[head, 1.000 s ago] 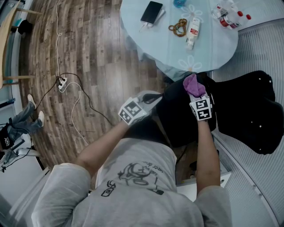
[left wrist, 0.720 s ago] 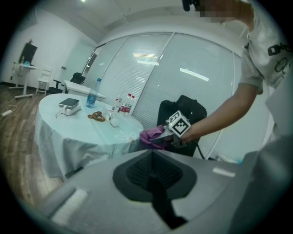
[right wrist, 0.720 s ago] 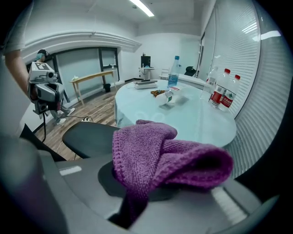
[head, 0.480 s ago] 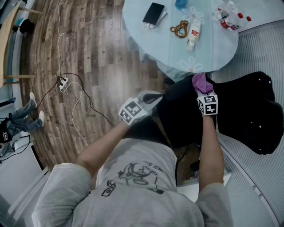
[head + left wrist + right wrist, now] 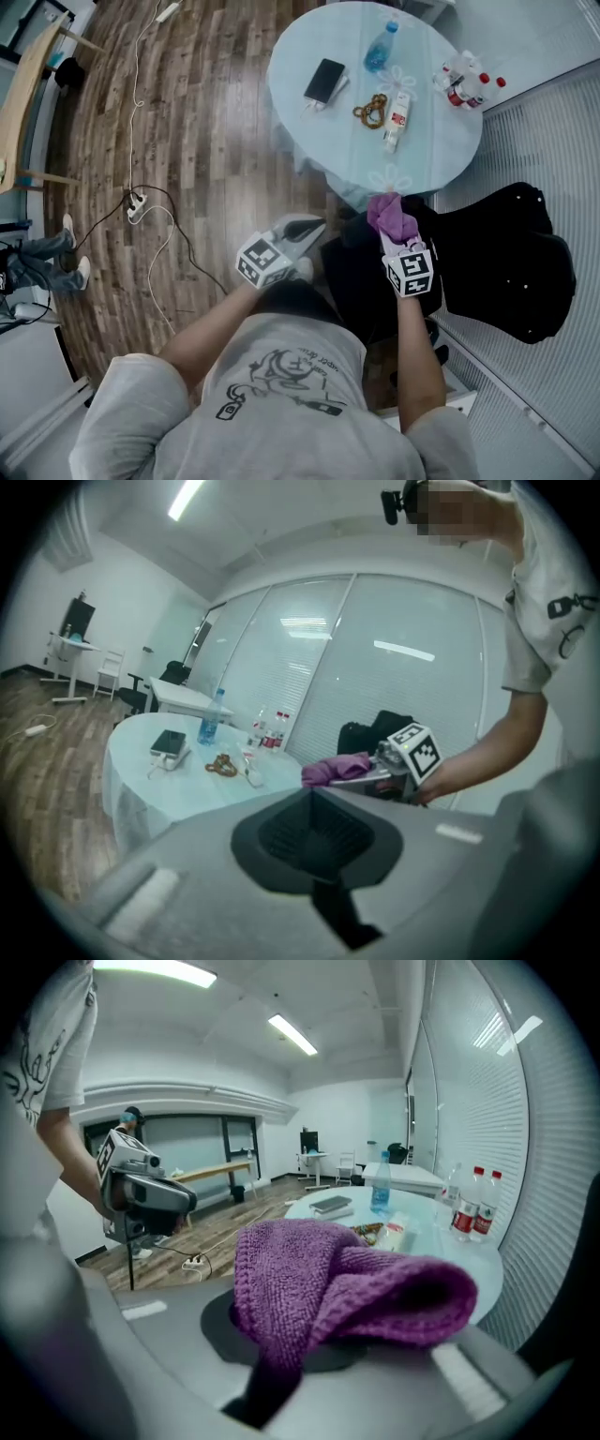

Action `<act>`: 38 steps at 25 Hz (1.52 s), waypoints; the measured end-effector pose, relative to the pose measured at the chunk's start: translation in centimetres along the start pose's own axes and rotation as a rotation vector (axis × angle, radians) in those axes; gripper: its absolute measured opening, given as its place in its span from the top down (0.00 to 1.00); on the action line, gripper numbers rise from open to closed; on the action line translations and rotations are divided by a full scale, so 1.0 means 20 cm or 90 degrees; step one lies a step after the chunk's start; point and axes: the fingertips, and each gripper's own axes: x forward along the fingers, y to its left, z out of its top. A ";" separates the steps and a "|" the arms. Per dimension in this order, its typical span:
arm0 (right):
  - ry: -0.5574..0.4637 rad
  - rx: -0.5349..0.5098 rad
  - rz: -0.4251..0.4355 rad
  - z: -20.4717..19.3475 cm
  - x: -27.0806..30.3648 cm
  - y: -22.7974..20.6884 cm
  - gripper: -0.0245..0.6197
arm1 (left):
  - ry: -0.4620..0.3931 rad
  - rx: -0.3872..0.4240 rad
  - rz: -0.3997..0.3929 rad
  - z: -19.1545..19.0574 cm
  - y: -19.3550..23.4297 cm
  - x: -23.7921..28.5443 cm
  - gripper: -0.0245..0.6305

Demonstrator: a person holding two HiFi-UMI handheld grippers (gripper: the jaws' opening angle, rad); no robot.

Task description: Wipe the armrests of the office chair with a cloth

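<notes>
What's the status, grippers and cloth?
Right gripper shut on purple cloth, over the black chair. Left gripper shut, empty. Table just ahead.

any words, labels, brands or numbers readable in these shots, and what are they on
No text reads clearly in any view.
Shirt print: a line of letters beside a drawing, too small to read.
White tube: red print, blurred.
Red-labelled bottles: labels too small to read.
Blue bottle: nothing legible.
Marker cubes: black-and-white code squares, no letters.
</notes>
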 end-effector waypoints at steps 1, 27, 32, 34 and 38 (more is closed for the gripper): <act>-0.016 -0.003 0.003 0.08 -0.01 0.05 0.91 | -0.014 0.000 0.005 0.06 0.00 -0.03 0.96; -0.292 -0.078 0.121 1.59 -0.80 1.14 0.91 | -0.267 0.133 0.090 1.39 -0.56 -1.01 0.96; -0.310 -0.081 0.122 1.65 -0.87 1.21 0.91 | -0.258 0.150 0.105 1.39 -0.62 -1.07 0.96; -0.311 -0.082 0.123 1.66 -0.87 1.24 0.91 | -0.258 0.150 0.106 1.38 -0.62 -1.08 0.96; -0.315 -0.083 0.124 1.66 -0.88 1.26 0.91 | -0.259 0.146 0.105 1.37 -0.64 -1.08 0.96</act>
